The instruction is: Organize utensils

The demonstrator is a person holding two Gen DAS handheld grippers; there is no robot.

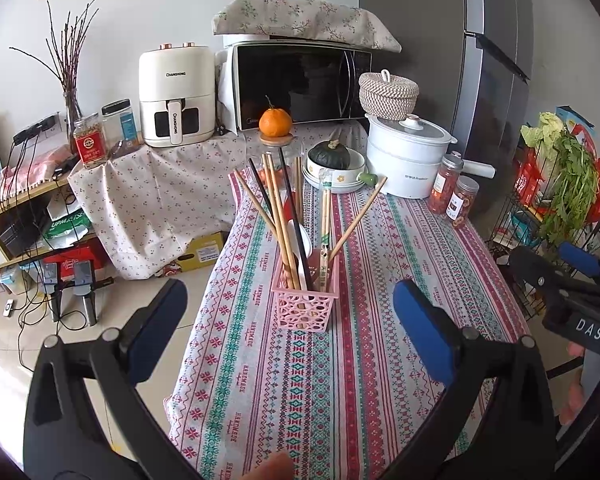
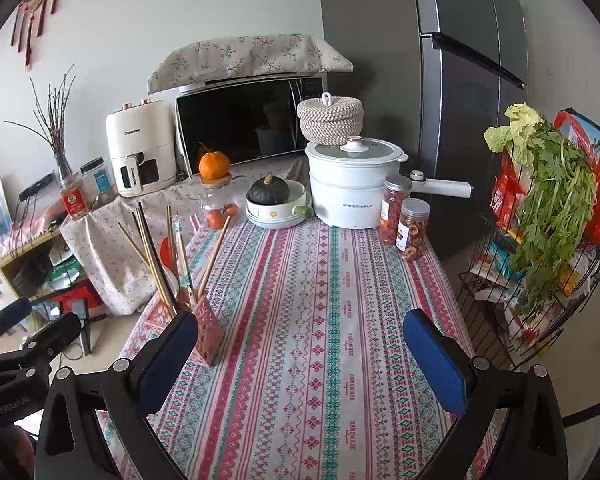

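While both hang above the patterned counter (image 2: 324,320), the left gripper (image 1: 290,320) and right gripper (image 2: 300,360) gape wide, holding nothing. Just ahead of the left one stands the pink basket (image 1: 306,304), upright, with chopsticks (image 1: 278,216) and a white spoon (image 1: 300,236) inside.

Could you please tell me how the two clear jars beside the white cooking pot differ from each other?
The rear jar is taller and packed with red pieces; the front jar is shorter and holds pale dried rings. Both stand upright on the tablecloth, with silver lids.
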